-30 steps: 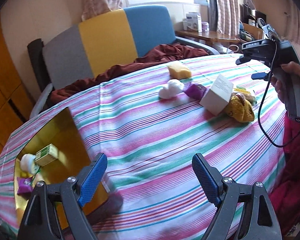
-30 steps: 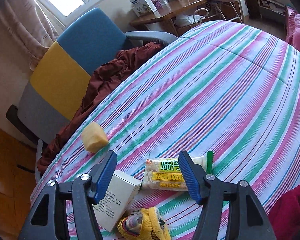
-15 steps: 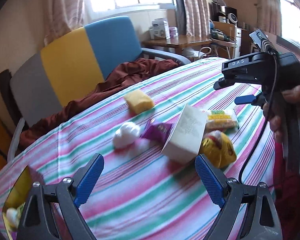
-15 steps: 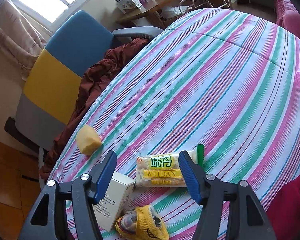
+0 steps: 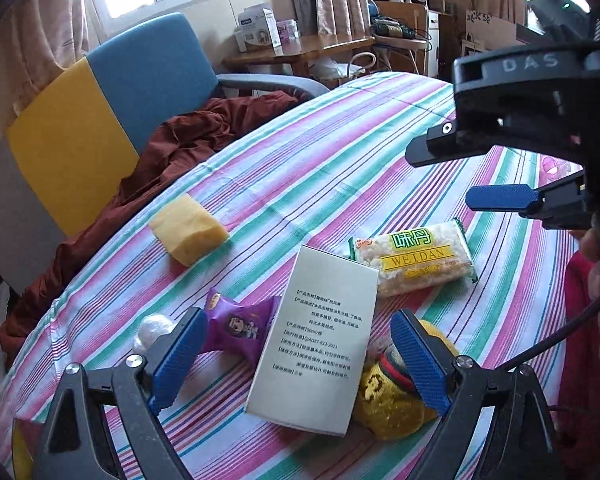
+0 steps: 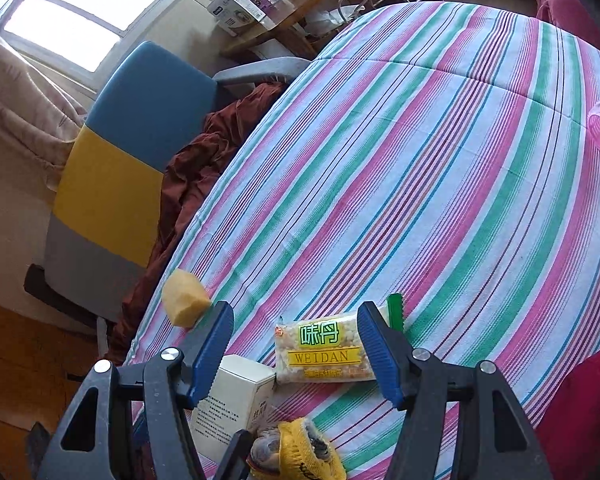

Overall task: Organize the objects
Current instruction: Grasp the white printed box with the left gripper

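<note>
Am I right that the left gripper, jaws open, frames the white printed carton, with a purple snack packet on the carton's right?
Not quite: the purple snack packet lies left of the white printed carton, as the left wrist view shows. The left gripper does frame it, jaws open.

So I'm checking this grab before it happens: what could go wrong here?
The left gripper is open astride the white box, which leans on the yellow knit toy; closing could tip it or pinch the purple packet. The right gripper hangs close above the Weidan packet, so the two may collide.
</note>
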### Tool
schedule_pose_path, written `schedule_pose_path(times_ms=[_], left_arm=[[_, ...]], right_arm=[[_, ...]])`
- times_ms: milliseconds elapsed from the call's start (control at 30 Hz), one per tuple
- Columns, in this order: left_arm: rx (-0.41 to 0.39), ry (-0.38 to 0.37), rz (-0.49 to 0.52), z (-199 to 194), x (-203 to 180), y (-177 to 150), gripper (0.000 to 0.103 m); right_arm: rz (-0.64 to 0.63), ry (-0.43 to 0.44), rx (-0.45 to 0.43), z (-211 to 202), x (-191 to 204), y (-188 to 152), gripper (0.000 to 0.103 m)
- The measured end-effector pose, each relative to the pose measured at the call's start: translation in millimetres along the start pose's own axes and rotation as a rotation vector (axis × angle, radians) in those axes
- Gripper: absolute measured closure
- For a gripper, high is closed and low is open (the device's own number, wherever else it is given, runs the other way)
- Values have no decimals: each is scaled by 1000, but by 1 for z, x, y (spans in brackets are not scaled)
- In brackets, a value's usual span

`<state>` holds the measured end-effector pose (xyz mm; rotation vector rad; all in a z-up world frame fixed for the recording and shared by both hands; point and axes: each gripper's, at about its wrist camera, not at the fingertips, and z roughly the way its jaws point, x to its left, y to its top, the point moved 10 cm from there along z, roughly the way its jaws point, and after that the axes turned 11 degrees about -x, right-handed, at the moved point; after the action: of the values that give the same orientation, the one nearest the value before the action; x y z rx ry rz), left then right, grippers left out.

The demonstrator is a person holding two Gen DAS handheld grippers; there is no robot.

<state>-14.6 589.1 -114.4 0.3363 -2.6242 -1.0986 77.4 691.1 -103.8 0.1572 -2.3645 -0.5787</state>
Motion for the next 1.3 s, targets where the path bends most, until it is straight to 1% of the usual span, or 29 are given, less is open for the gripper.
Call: schedule_pose_path(times_ms=[100, 133, 167, 200, 233, 267, 300, 367, 500, 633, 700, 733, 767, 800, 867, 933, 1000, 1033, 1067, 1167, 1300], left_arm=[[28, -6, -4, 15, -2, -4, 10], [41, -22, -26, 18, -1, -6, 18], [53, -42, -55, 19, -1, -8, 40], [74, -64, -102, 19, 0, -13, 45], [73, -55, -127, 16, 4, -16, 49], [52, -43, -138, 10, 8, -17, 50], [21, -36, -142, -1, 10, -17, 51], [-16, -26, -162, -21, 16, -23, 51], [-53, 17, -258, -66, 33, -55, 51], [-56, 68, -340, -100, 47, -98, 51], [-34, 81, -378, -108, 50, -123, 51], [-25, 95, -392, -111, 51, -134, 53], [-31, 102, -408, -117, 54, -143, 53], [-45, 113, -408, -120, 52, -147, 53], [-46, 127, -386, -126, 50, -153, 53], [-26, 125, -373, -124, 48, -159, 53], [13, 111, -405, -117, 48, -170, 53], [20, 104, -425, -114, 49, -175, 52], [1, 104, -427, -115, 49, -176, 52], [0, 107, -417, -115, 47, -176, 53], [-29, 110, -398, -115, 46, -177, 52]], right_arm=[[1, 4, 1, 1, 0, 1, 37], [0, 2, 0, 0, 0, 1, 37], [-1, -1, -1, 0, 0, 1, 37], [-3, -2, 0, 1, 0, 1, 37], [-2, 0, 1, 0, 0, 1, 37], [-1, -1, 1, 0, 0, 1, 37], [-2, -1, 4, 1, 0, 0, 37], [-12, 1, 12, 3, 2, -2, 37], [-61, 13, 54, 10, 12, -12, 37], [-136, 42, 109, 16, 27, -27, 37], [-172, 61, 134, 19, 34, -34, 37], [-191, 73, 153, 21, 39, -39, 37], [-208, 80, 165, 21, 43, -44, 37], [-230, 84, 173, 22, 46, -48, 37], [-274, 82, 174, 22, 51, -52, 37], [-304, 87, 177, 22, 55, -56, 37], [-329, 91, 177, 21, 59, -59, 37], [-344, 92, 173, 21, 60, -59, 37], [-361, 93, 170, 20, 62, -60, 37], [-426, 91, 165, 20, 70, -67, 37], [-544, 79, 167, 22, 81, -80, 37]])
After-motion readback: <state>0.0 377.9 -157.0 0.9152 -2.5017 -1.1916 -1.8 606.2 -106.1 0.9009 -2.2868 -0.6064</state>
